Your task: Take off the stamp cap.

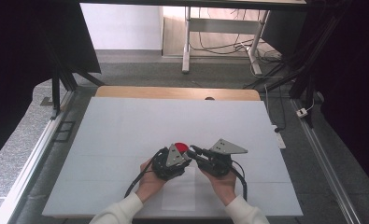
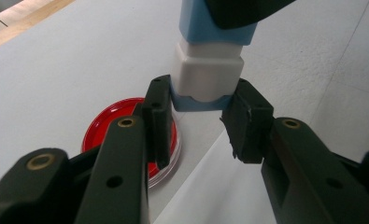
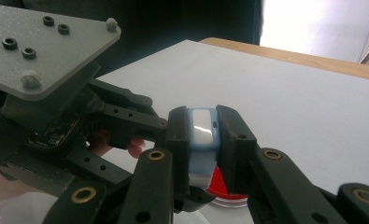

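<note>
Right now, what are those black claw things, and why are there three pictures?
A person sits at a white table and holds a pinching tool in each hand. The left gripper and the right gripper each have two black jaws. One picture is taken from above the table. The other two come from small cameras that ride on the tools, so they look along the jaws. Both tools pinch the same small blue and white block, one at each end. A round red lid lies flat on the table just under it. I cannot tell what the block is.
</note>
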### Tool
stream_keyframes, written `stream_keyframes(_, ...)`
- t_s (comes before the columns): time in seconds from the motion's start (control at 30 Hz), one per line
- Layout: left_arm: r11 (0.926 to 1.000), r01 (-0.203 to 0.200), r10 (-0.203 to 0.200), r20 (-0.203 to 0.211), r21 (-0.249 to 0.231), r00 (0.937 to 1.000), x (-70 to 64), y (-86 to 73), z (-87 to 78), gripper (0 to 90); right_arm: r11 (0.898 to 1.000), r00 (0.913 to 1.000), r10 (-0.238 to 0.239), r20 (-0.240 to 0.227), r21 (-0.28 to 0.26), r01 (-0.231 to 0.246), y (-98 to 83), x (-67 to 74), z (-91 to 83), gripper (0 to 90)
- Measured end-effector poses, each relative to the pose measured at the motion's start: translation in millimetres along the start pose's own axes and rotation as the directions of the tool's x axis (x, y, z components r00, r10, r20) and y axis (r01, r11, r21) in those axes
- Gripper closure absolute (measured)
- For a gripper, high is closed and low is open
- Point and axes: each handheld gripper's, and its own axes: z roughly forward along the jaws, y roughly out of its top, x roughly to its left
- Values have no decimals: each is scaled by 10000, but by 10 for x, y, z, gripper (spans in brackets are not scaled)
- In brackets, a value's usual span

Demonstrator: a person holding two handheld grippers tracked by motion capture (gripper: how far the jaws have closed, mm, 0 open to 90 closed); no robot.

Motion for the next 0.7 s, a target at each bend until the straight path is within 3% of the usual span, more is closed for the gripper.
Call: stream_keyframes(0.7,9999,-83,84,-95,63,9999,-4,-9,3,643,10000,10000,22,54,-69,-22,-10,5,-5,751)
